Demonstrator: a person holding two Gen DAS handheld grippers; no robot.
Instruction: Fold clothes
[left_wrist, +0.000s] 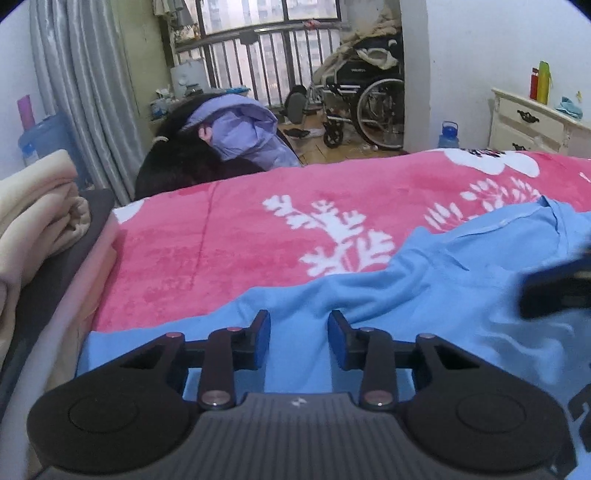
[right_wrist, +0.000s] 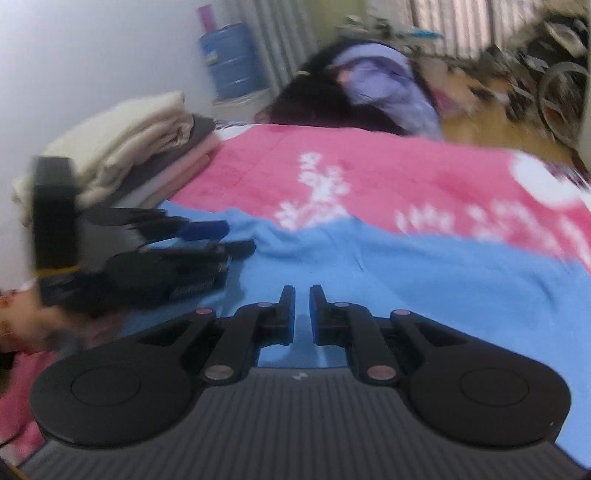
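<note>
Light blue cotton, a T-shirt (left_wrist: 424, 280), is lying spread across the near part of a pink blanket (left_wrist: 229, 236) with white floral print, its neckline pointing toward the far right in the left wrist view and its body running crosswise in front of both tools. The left gripper (left_wrist: 299, 334) is hovering directly over the shirt's near-left portion, with the garment's left edge just beside it, so this arm is judged the nearer one for lifting that side. Its jaws are standing moderately apart, with blue cloth showing between them and nothing clamped. The right gripper (right_wrist: 302, 312) is hanging over the blue fabric further along; its jaws are showing only a narrow gap, and because that view is smeared by motion blur it cannot be told whether a pinch of cloth is caught there. Beyond the shirt, a stack of cream and grey folded bedding (left_wrist: 33, 221) is sitting at the blanket's left edge, well apart from the working area.
</note>
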